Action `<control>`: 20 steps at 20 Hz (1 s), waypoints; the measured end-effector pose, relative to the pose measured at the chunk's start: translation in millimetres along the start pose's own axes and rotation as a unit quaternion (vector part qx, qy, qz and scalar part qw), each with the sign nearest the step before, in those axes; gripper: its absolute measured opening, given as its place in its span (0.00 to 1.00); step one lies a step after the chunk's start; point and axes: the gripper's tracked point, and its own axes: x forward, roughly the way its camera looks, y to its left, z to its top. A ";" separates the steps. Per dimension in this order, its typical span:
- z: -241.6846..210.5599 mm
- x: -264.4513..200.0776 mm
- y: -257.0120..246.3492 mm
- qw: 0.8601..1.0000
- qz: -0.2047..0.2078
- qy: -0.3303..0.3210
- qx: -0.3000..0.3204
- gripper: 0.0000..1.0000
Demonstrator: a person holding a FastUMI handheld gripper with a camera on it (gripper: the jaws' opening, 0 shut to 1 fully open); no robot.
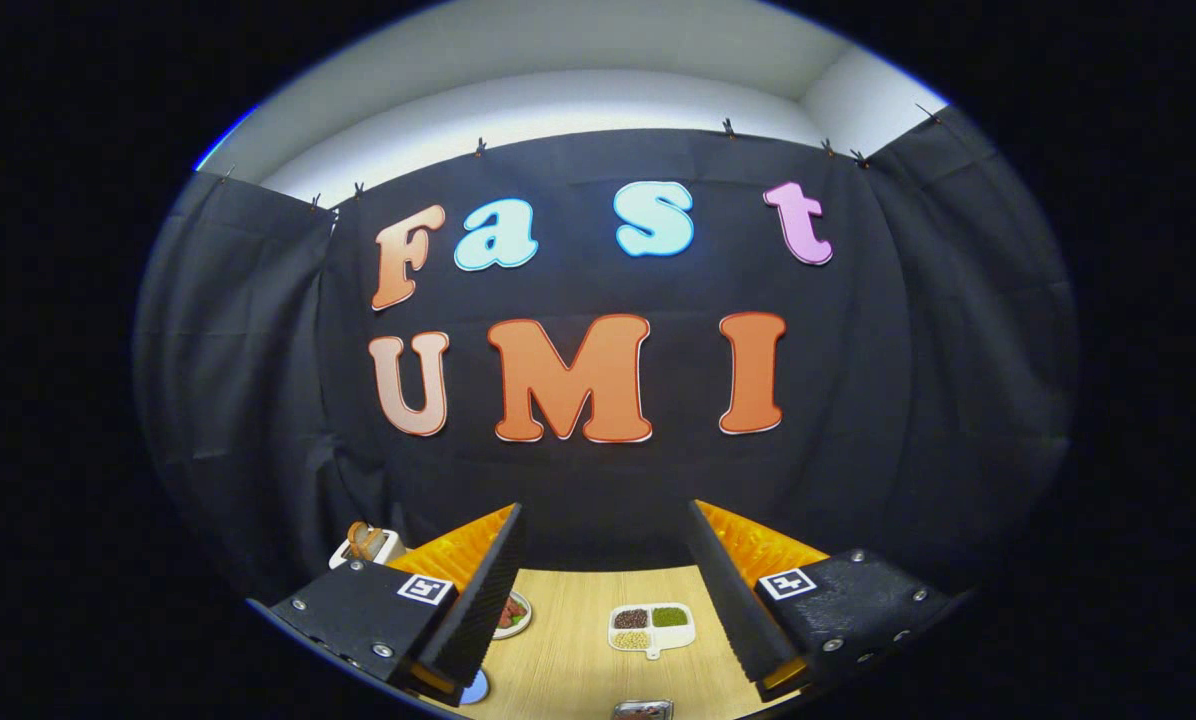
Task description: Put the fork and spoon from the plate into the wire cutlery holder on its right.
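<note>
Gripper view: tool [606, 590] agape, empty; beyond it, divided tray [651, 628] of brown, green, yellow grains.

Materials and finishes, gripper view.

Table [578, 640]: pale wood grain, smooth, matt. Wall cloth [908, 400]: matt woven fabric, creased, pinned up with small clips. Gripper [606, 590], fingers spread apart with nothing between them: inner pads [488, 590] ribbed and matt; housings matt, hard-looking, with shiny metal screws and a paper-like printed tag on each. Divided dish [652, 629]: smooth, glossy white, plastic or ceramic, cannot tell; holds grainy dry fills. Small plate [514, 614]: glossy rim. Toaster [366, 548]: smooth white casing.
</note>
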 end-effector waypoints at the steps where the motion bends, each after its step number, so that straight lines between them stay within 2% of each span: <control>1: 6.1 -1.2 2.0 1.000 0.000 -0.009 -0.004 0.96; 7: 38.2 -10.9 11.6 0.998 0.002 -0.062 -0.011 0.97; 20: 61.3 -20.7 30.5 0.992 0.020 -0.123 -0.015 0.96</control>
